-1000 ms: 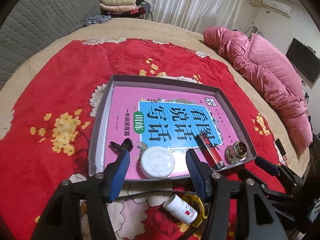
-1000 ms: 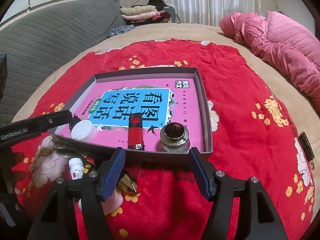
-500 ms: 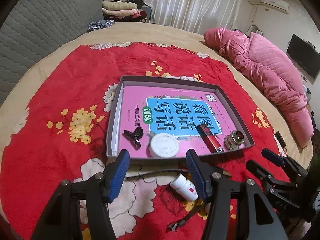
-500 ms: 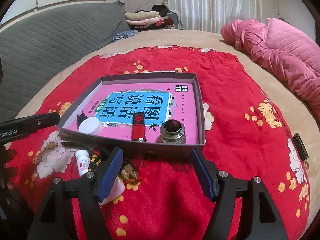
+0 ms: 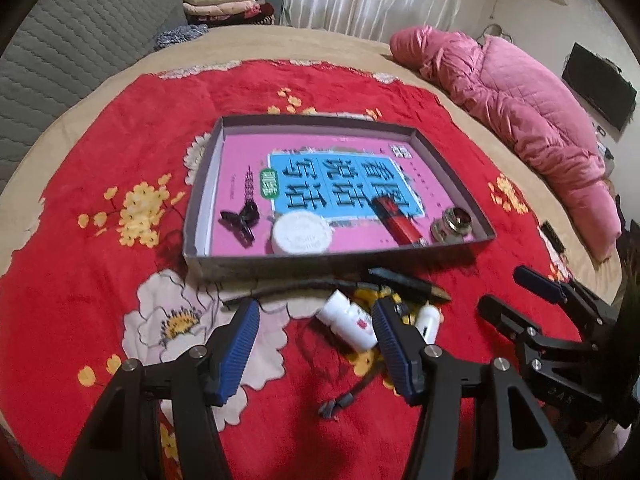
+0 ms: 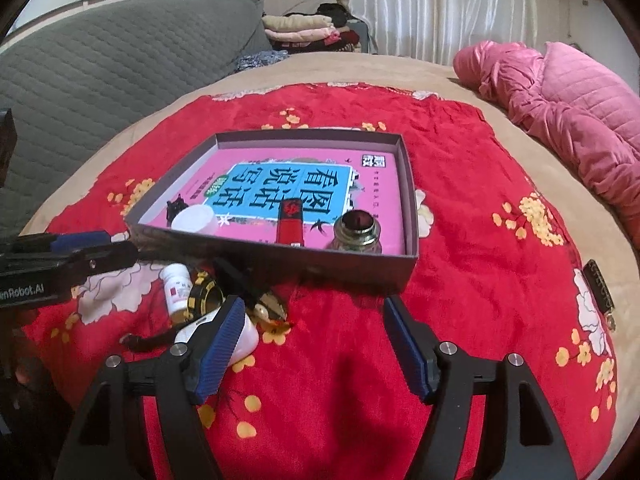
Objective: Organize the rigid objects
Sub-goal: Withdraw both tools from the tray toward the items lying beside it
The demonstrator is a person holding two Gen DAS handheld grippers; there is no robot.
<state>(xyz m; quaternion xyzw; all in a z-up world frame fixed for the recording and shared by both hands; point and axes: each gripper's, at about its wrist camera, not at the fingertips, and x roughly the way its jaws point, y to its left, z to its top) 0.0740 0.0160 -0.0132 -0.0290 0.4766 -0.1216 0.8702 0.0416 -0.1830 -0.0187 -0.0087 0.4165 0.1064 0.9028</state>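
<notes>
A grey shallow tray (image 5: pixel 452 172) (image 6: pixel 408 184) lies on the red floral blanket and holds a pink book, a black hair clip (image 5: pixel 238 222), a white round lid (image 5: pixel 302 234) (image 6: pixel 194 219), a red lighter (image 5: pixel 396 220) (image 6: pixel 290 220) and a metal-capped jar (image 5: pixel 452 226) (image 6: pixel 358 230). In front of the tray lie a white pill bottle (image 5: pixel 352 322) (image 6: pixel 178 288), a yellow-black ring (image 6: pixel 204 294), a small white bottle (image 5: pixel 428 320) and a black pen (image 5: pixel 404 280). My left gripper (image 5: pixel 314 320) is open just short of the pill bottle. My right gripper (image 6: pixel 312 308) is open over bare blanket.
A black cord (image 5: pixel 300 288) runs along the tray's near wall. A pink quilted coat (image 5: pixel 520 108) lies at the right on the beige bed. A grey padded headboard (image 6: pixel 100 72) and folded clothes (image 6: pixel 300 28) stand behind. A small dark object (image 6: pixel 598 286) lies on the blanket's right edge.
Both grippers have drawn back from the tray, so the loose items in front of it now show. The right gripper's jaws stand a little wider.
</notes>
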